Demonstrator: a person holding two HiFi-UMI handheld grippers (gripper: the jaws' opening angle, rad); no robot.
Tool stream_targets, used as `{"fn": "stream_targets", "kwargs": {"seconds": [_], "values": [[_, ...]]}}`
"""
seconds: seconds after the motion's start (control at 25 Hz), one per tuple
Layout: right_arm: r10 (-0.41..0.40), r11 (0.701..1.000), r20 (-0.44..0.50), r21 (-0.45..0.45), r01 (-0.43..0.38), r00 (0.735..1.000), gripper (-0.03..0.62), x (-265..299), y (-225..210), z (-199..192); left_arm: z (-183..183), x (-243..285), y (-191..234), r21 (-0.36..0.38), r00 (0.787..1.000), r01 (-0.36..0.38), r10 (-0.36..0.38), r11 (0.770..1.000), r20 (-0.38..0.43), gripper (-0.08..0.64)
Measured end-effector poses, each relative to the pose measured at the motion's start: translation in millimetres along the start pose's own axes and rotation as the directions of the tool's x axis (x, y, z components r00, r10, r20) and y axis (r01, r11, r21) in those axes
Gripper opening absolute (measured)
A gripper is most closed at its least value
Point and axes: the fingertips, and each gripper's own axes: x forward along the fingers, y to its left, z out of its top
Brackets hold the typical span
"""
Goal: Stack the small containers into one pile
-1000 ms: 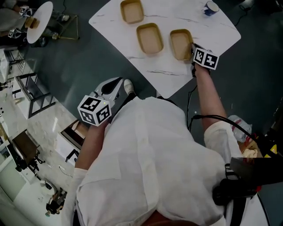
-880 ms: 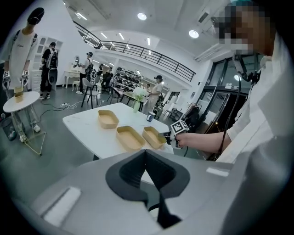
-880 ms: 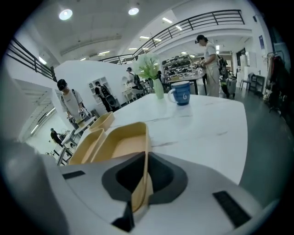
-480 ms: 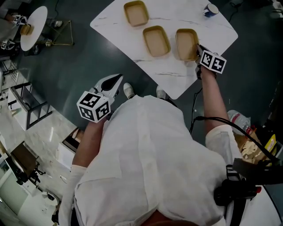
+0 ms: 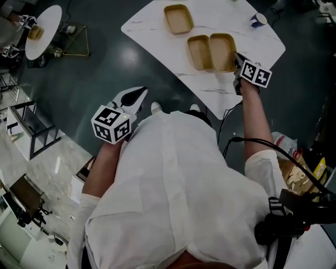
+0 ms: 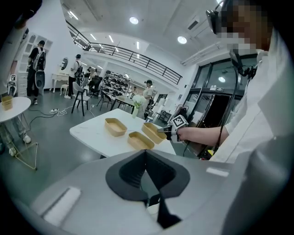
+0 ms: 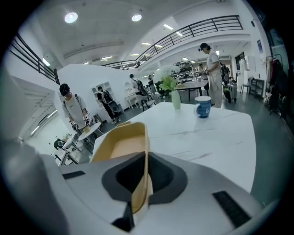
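All three containers (image 5: 200, 52) are plain tan. The tabletop (image 5: 226, 13) is white with thin grey marble veins, and there's a blue mug (image 5: 258, 20) at its far corner. Dark grey-green floor (image 5: 105, 68) around it. The left gripper (image 5: 137, 94) and right gripper (image 5: 237, 57) have black-and-white square markers.

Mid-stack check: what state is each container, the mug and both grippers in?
Right gripper: shut on a container wall.
Held container: empty, tilted, beside the middle one.
Middle container: empty, flat on table, unstacked.
Far container: empty, alone, unstacked.
Mug: upright.
Left gripper: shut, empty, away from the table.
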Motion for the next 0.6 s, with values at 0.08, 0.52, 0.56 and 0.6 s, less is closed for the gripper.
{"fn": "stream_targets", "kwargs": {"seconds": [0.08, 0.52, 0.56, 0.6], "values": [[0.002, 1.0, 0.002, -0.005, -0.002, 1.0, 0.017, 8, 11, -1, -4, -8, 6, 0.013, 1.0, 0.01, -0.01, 1.0, -0.009, 0.006], [0.097, 0.995, -0.036, -0.026, -0.098, 0.995, 0.017, 46, 48, 1, -2, -12, 24, -0.03, 1.0, -0.021, 0.021, 0.999, -0.005, 0.006], [0.103, 0.994, -0.044, -0.029, -0.105, 0.994, 0.017, 48, 50, 0, 2, -11, 24, -0.029, 1.0, -0.026, 0.026, 0.999, -0.002, 0.006], [0.108, 0.993, -0.055, -0.033, -0.11, 0.993, 0.017, 50, 52, -2, 5, -11, 23, -0.028, 1.0, -0.031, 0.031, 0.999, 0.0, 0.006]]}}
